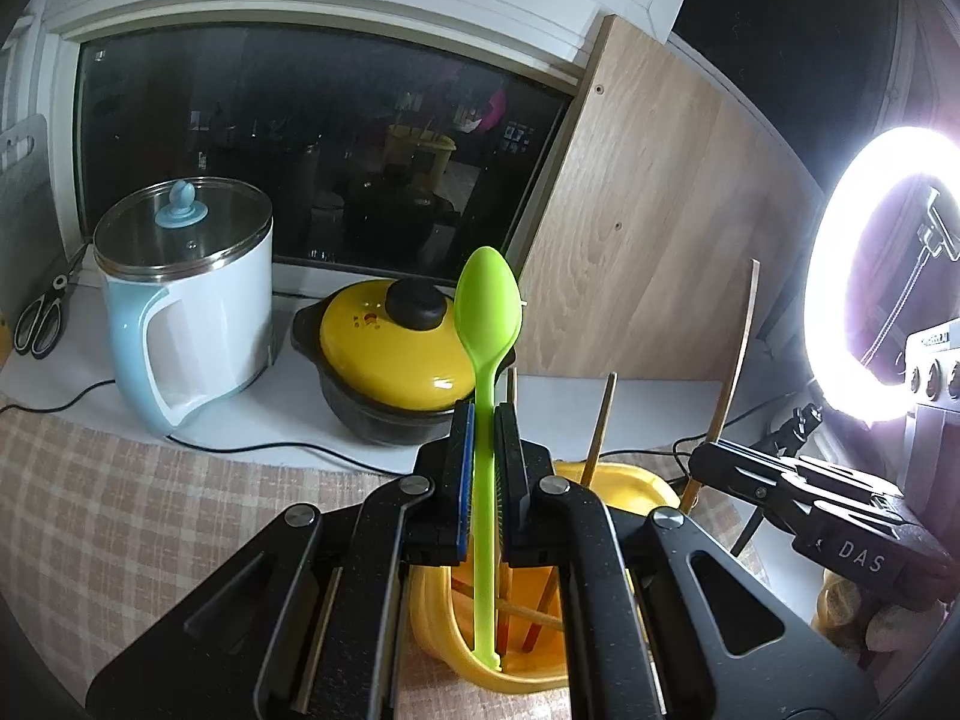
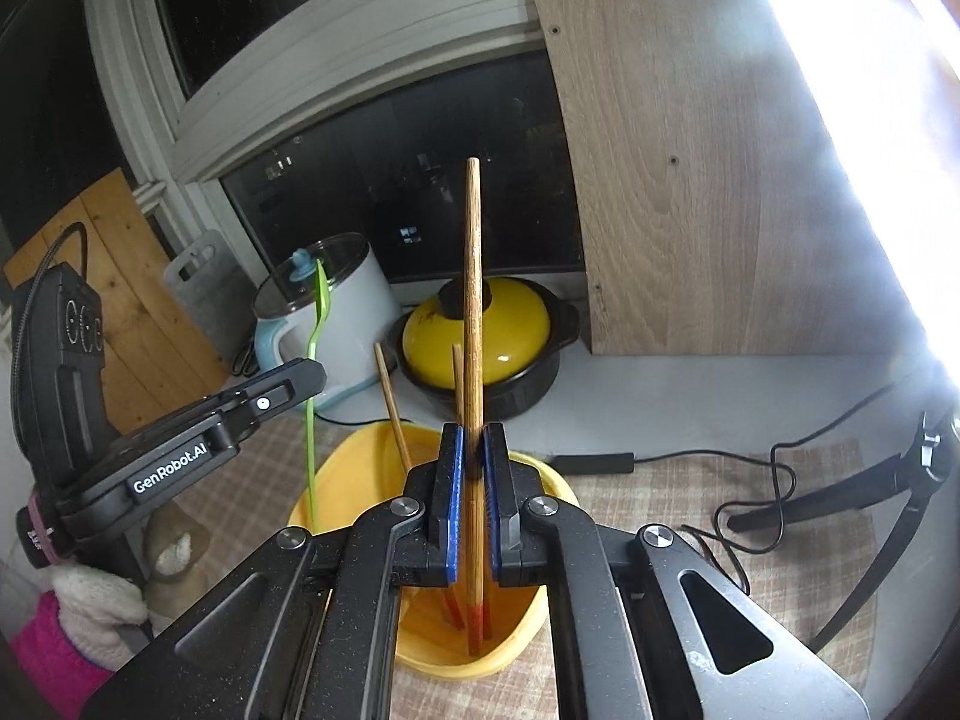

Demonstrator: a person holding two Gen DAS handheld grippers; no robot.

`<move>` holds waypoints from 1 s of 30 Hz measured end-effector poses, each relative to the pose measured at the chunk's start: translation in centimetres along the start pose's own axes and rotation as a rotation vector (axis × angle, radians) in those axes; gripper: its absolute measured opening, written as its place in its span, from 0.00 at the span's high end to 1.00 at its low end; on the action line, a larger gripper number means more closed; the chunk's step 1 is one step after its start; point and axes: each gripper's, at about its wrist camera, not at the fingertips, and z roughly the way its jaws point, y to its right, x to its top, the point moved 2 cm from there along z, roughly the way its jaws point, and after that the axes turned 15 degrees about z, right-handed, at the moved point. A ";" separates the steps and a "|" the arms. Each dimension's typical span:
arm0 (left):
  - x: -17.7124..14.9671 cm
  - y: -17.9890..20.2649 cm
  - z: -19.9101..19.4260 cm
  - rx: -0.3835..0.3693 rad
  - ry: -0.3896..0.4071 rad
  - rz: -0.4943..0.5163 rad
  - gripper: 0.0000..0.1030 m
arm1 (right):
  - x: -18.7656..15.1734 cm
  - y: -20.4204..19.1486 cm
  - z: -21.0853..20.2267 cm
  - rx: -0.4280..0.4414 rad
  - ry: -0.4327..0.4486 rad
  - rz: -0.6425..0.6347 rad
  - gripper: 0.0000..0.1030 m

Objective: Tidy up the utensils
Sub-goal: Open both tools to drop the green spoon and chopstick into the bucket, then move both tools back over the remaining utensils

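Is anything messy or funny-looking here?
Nothing looks spilled or broken. The loose chopsticks in the yellow holder lean crookedly. The left tongs hold a green spoon, the right tongs a wooden chopstick, both over the holder.

The surface (image 2: 690,378) is pale grey at the back, with a checked beige cloth (image 1: 150,498) covering its near part. A yellow holder (image 2: 336,480) stands on the cloth. On the bare grey part stand a white and blue electric pot (image 1: 192,312) with a glass lid and a black pot with a yellow lid (image 1: 390,360), side by side. Scissors (image 1: 42,318) lie at the far left. Black cables (image 2: 780,480) trail across cloth and surface. A wooden board (image 2: 690,180) stands on edge at the back.
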 end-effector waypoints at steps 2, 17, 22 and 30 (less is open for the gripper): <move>-0.2 0.1 -0.1 0.002 -0.006 0.004 0.96 | -0.3 0.3 0.0 -0.003 -0.009 0.001 0.95; -1.3 1.5 -0.8 -0.003 -0.042 0.016 0.87 | -1.3 0.7 0.5 -0.018 -0.049 -0.010 0.95; -1.6 1.3 -2.1 0.016 -0.025 0.005 0.78 | -1.5 1.0 -0.5 -0.007 -0.032 0.003 0.64; -2.5 1.5 -4.4 0.038 -0.023 -0.002 0.78 | -2.1 1.3 -2.9 0.002 -0.018 -0.015 0.63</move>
